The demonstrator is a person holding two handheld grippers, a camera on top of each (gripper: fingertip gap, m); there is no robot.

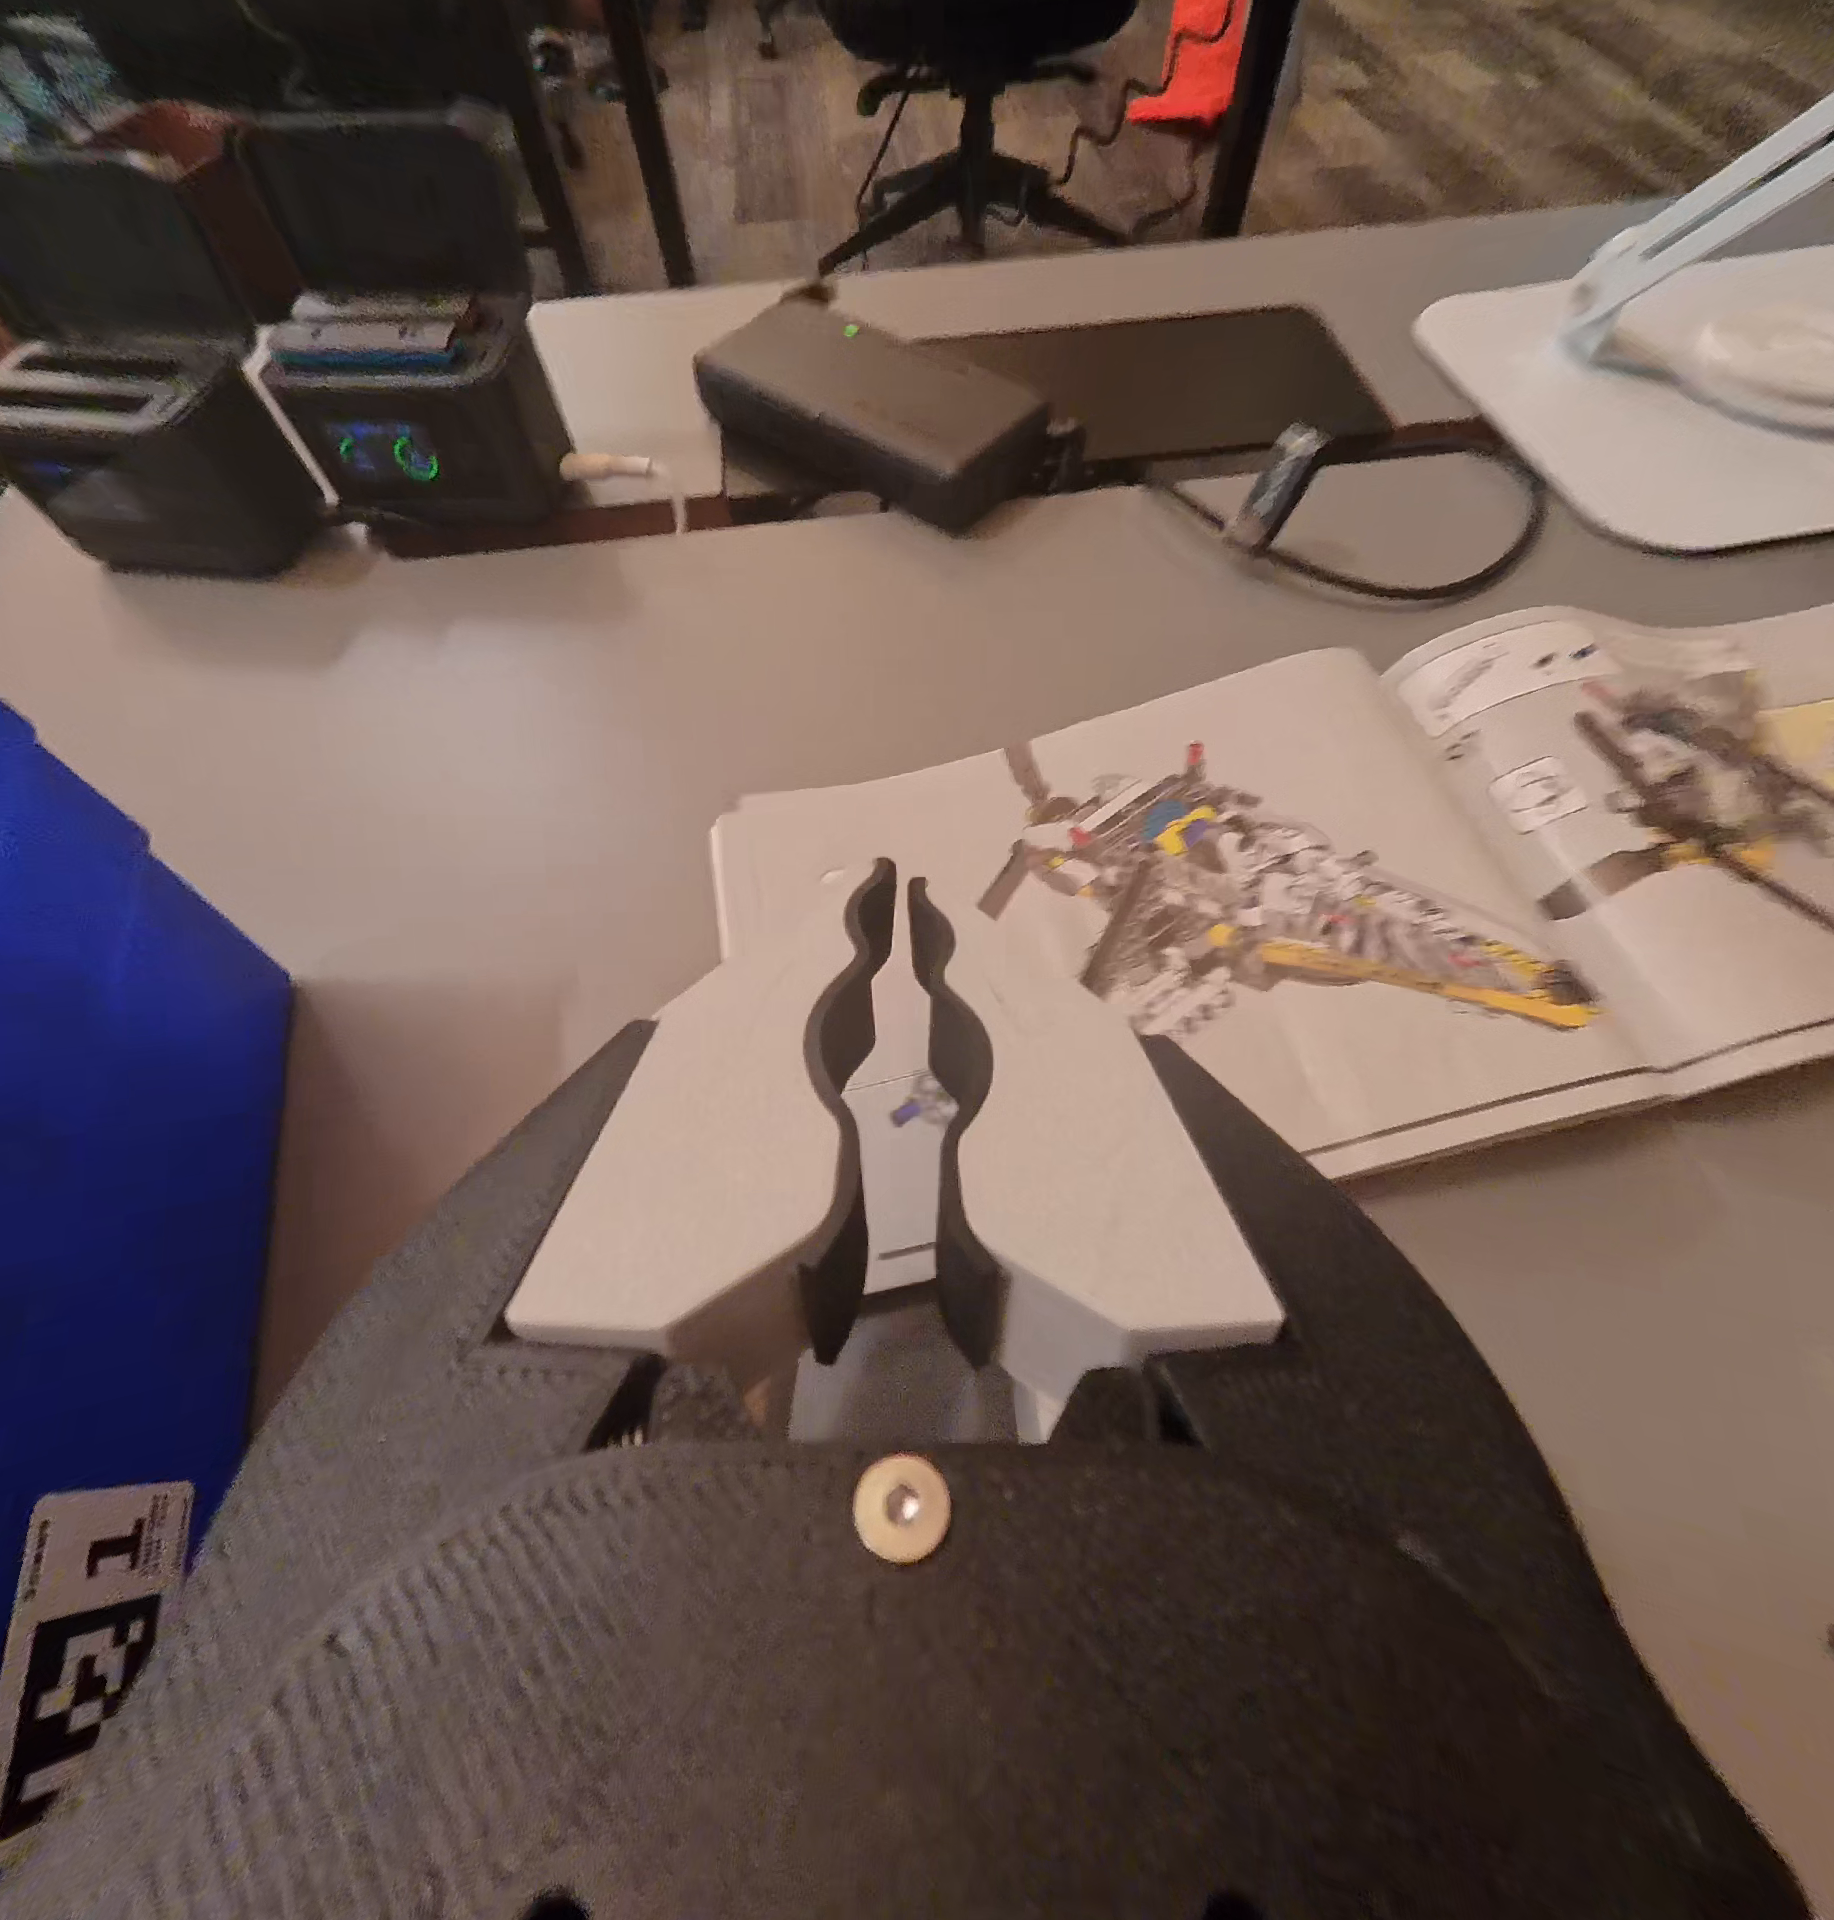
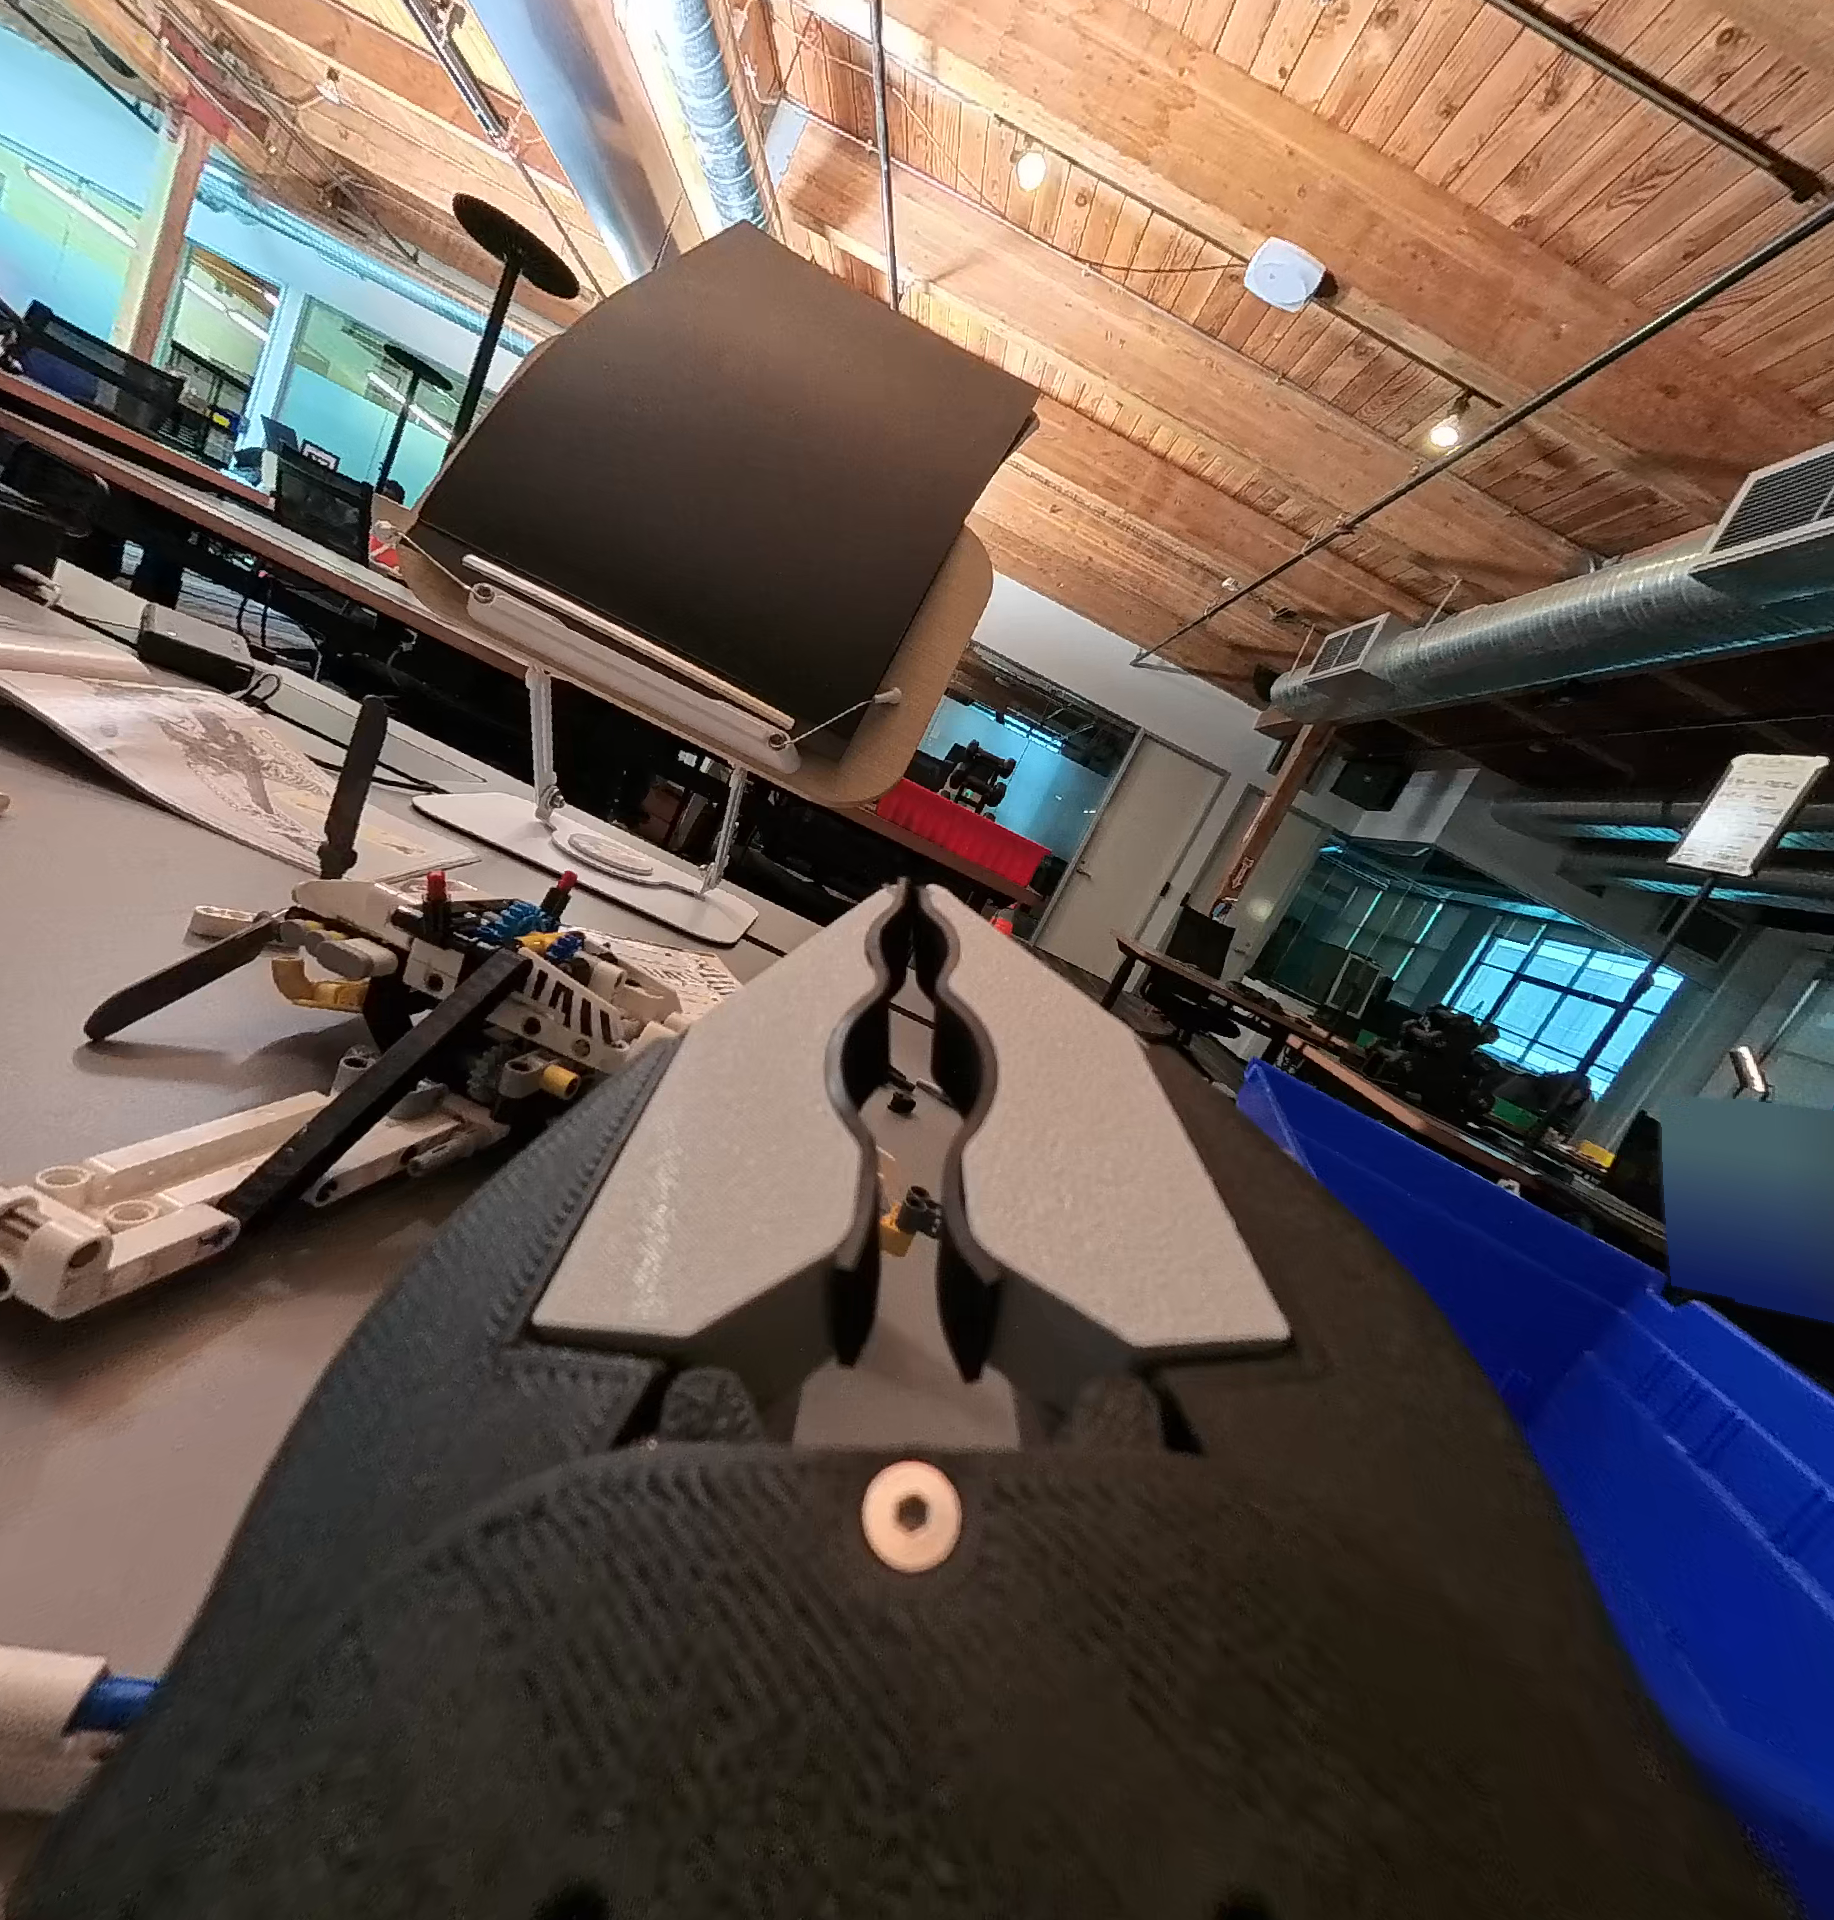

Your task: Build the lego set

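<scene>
The room is a large open workshop with a ceiling of wooden planks (image 2: 1256, 343), under which silver air ducts (image 2: 1515, 634) and small round lamps (image 2: 1029, 166) hang, and far on the right there are big windows (image 2: 1557, 987) with bluish daylight. Long grey tables (image 1: 373, 727) stand in rows; on the far side of the near one are black charger boxes (image 1: 269, 416), a black power adapter (image 1: 871, 416) with a cable and the white base of a stand (image 1: 1661, 416). Behind the tables a black office chair (image 1: 975, 94) stands on a grey-brown carpet floor (image 1: 1464, 125).
</scene>
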